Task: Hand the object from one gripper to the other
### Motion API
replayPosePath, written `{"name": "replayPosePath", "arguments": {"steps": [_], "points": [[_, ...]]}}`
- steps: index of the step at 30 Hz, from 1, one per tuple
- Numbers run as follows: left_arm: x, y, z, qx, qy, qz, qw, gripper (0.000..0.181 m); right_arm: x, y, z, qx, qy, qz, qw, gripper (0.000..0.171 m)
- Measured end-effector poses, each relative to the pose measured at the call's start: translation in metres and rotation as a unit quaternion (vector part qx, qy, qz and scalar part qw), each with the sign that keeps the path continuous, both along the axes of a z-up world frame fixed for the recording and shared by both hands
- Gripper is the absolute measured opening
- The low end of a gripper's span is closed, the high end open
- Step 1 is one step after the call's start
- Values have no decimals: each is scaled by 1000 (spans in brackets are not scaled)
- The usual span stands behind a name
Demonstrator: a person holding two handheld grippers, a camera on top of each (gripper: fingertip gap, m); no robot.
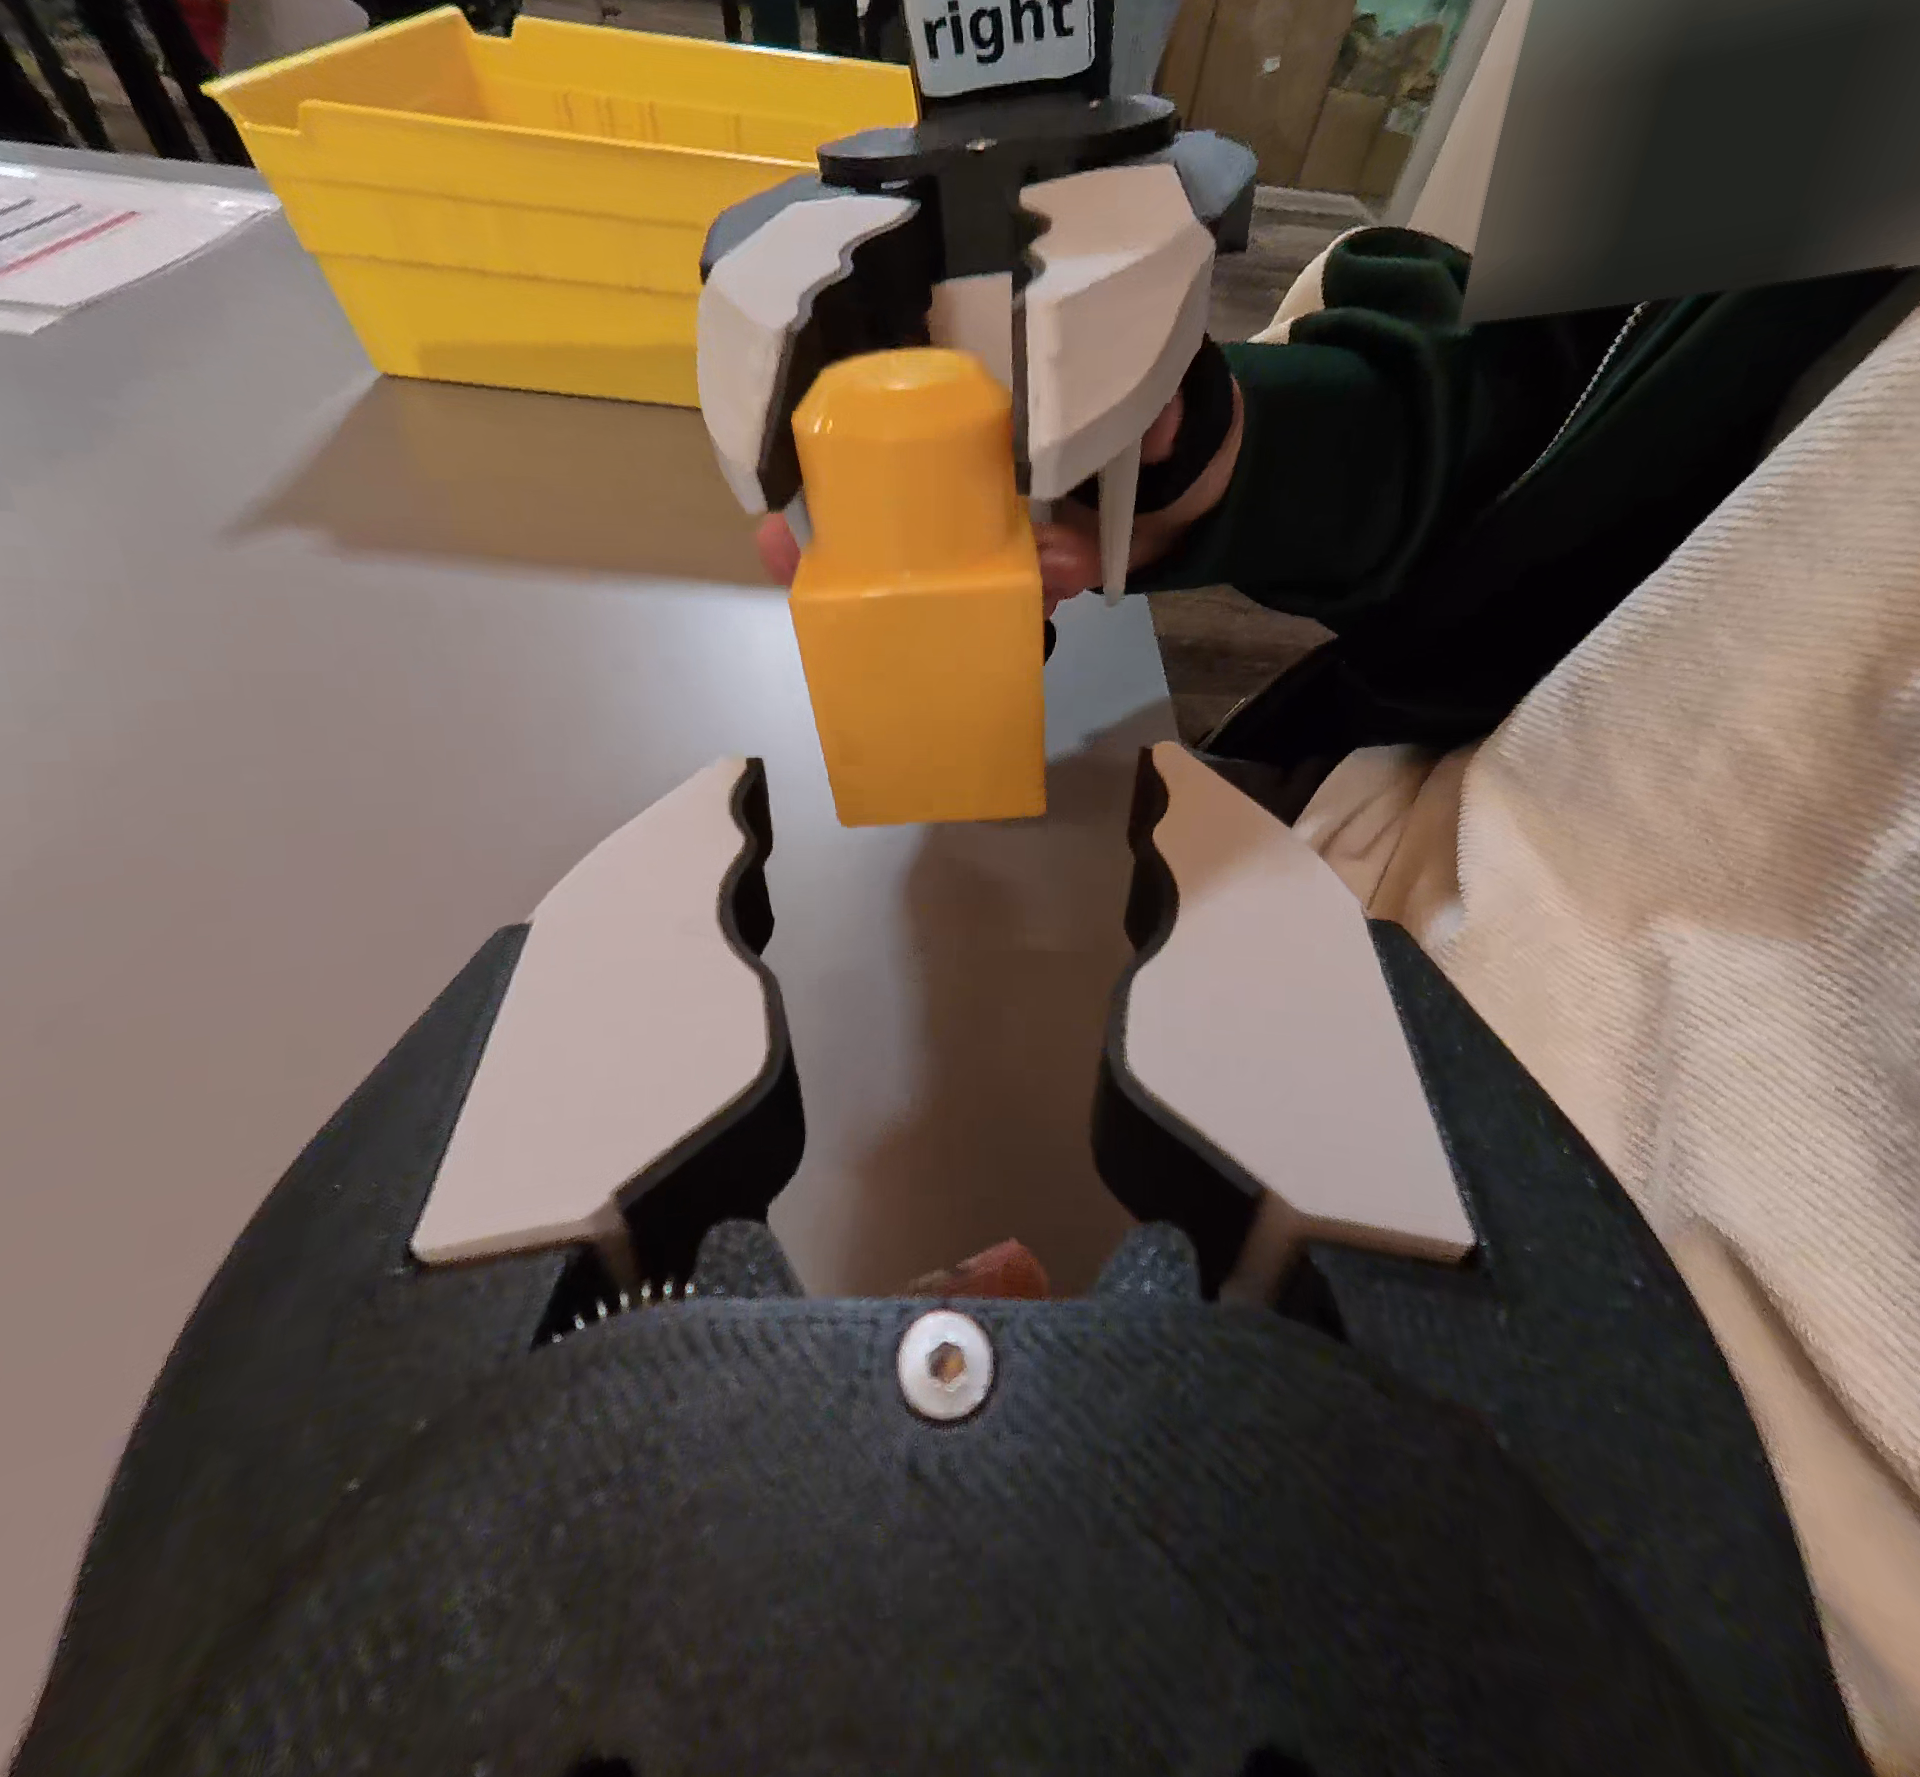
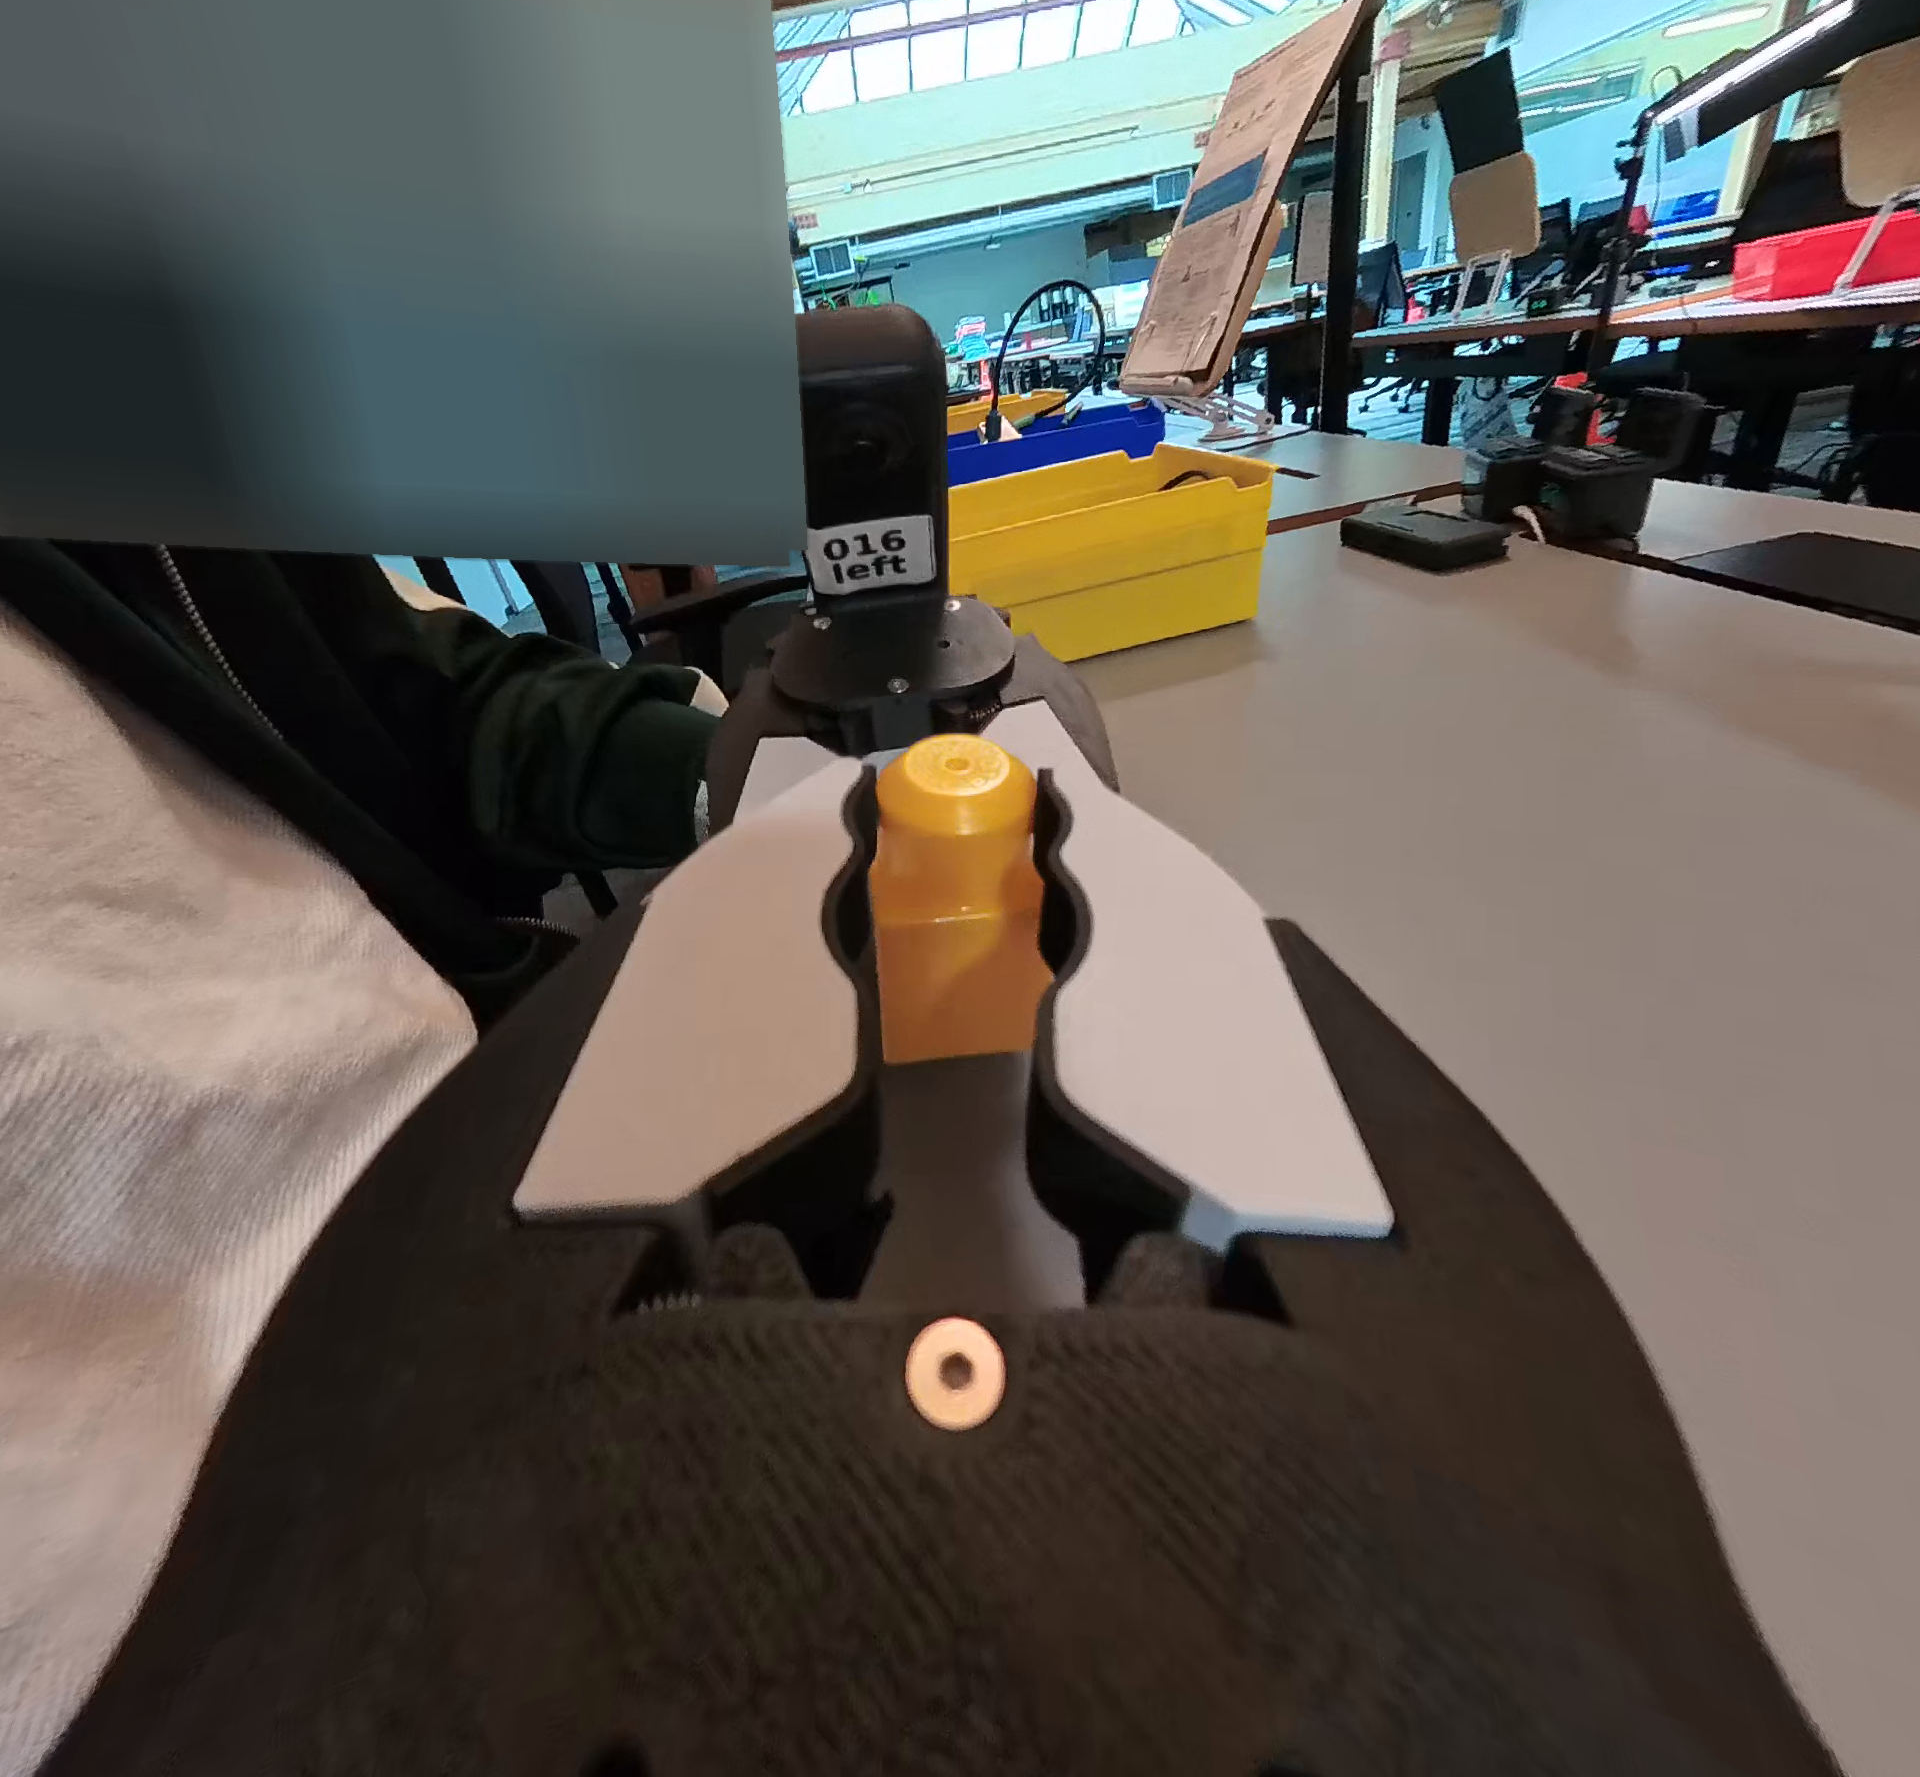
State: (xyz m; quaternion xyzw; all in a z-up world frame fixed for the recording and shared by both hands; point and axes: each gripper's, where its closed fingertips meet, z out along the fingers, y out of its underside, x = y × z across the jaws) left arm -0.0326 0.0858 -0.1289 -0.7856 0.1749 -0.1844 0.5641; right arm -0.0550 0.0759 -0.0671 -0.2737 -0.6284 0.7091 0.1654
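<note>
Right hand-held gripper (image 2: 951,792) grips the yellow block (image 1: 920,605) facing the spread left hand-held gripper (image 1: 951,782).

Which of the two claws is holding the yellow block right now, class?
The right claw holds it: its fingers are shut on the yellow block. The left claw is open and empty, its tips just short of the block's square end.
</note>
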Motion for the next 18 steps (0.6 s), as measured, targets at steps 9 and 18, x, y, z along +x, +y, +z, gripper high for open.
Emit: {"name": "replayPosePath", "arguments": {"steps": [9,18], "points": [[-5,0,16,38,-59,9,998,41,-4,-1,-3,10,-4,-17,1000,29],[-9,0,21,47,-97,10,994,35,-12,7,6,-4,23,-65,998,56]]}}
